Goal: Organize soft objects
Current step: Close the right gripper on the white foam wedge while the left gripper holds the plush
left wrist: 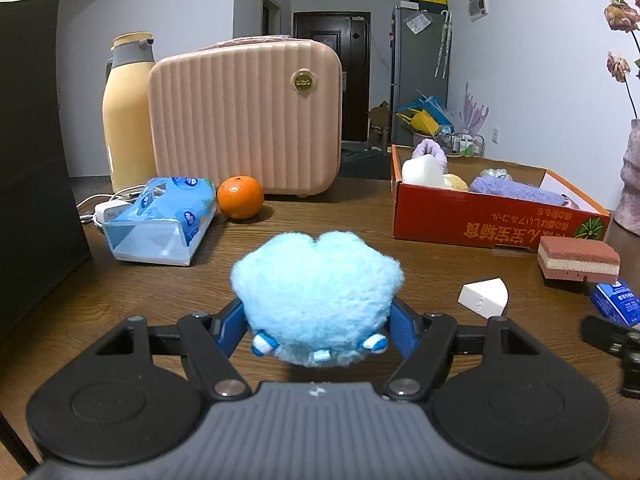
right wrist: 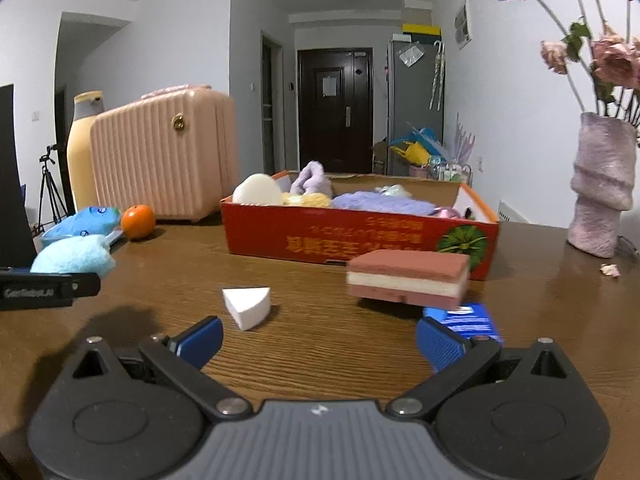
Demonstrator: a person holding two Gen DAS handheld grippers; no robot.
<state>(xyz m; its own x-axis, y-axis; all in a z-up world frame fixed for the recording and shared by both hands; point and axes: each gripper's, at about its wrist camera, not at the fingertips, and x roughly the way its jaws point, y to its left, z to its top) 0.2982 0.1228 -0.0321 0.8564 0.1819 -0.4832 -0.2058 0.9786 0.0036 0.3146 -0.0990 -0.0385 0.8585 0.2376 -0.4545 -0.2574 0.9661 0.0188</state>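
Note:
My left gripper is shut on a fluffy light-blue plush toy, held just above the wooden table; it also shows at the left of the right wrist view. My right gripper is open and empty, low over the table. A white wedge sponge lies just ahead of its left finger, and a pink-and-white layered sponge ahead of its right finger. The red cardboard box behind them holds a white sponge, a yellow item and purple fluffy cloths.
A pink ribbed case, a yellow thermos, an orange and a blue tissue pack stand at the back left. A small blue carton lies by my right finger. A pink vase with dried flowers stands far right.

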